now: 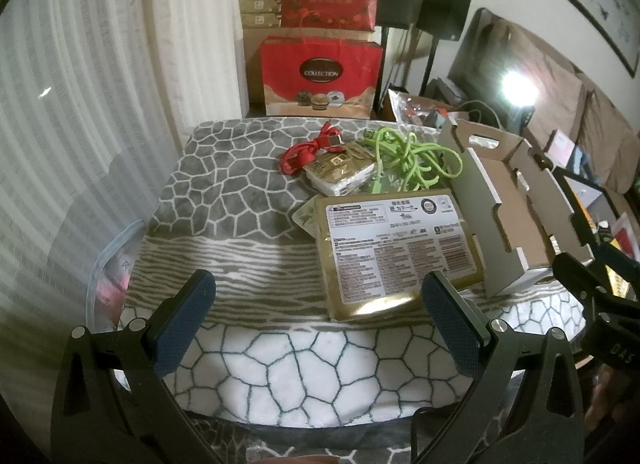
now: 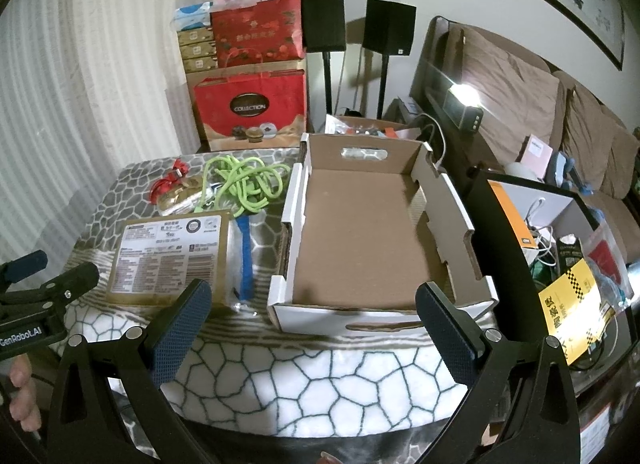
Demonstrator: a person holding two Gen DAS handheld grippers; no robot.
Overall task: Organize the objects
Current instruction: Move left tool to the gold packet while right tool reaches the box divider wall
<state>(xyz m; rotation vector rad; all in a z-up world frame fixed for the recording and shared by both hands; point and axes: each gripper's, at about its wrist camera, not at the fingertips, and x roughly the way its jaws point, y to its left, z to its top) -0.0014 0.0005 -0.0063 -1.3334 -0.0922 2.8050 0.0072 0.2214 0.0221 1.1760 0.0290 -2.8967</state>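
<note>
Start of a sorting task, seen from both wrist cameras. An empty cardboard tray box with cut-out handles stands at the centre of the right wrist view, its open top facing up; judged from the task, it is the receptacle, set beside the loose items so each needs only a short carry. The items lie in a cluster on the patterned blanket covering the table. A flat gold packet, label side up, sits right of centre in the left wrist view, just beside the box's long wall. Above it in the frame lie a small gold-wrapped pack, a red cable partly on that pack, and a tangled green cable. A blue-and-white strip lies between packet and box; what it is cannot be told.

The left gripper hangs at lower centre of its frame, jaws spread fully, released, holding nothing; its right pad overlaps the gold packet's near corner in view, contact uncertain. The right gripper is likewise wide and empty, poised before the box's near wall.
</note>
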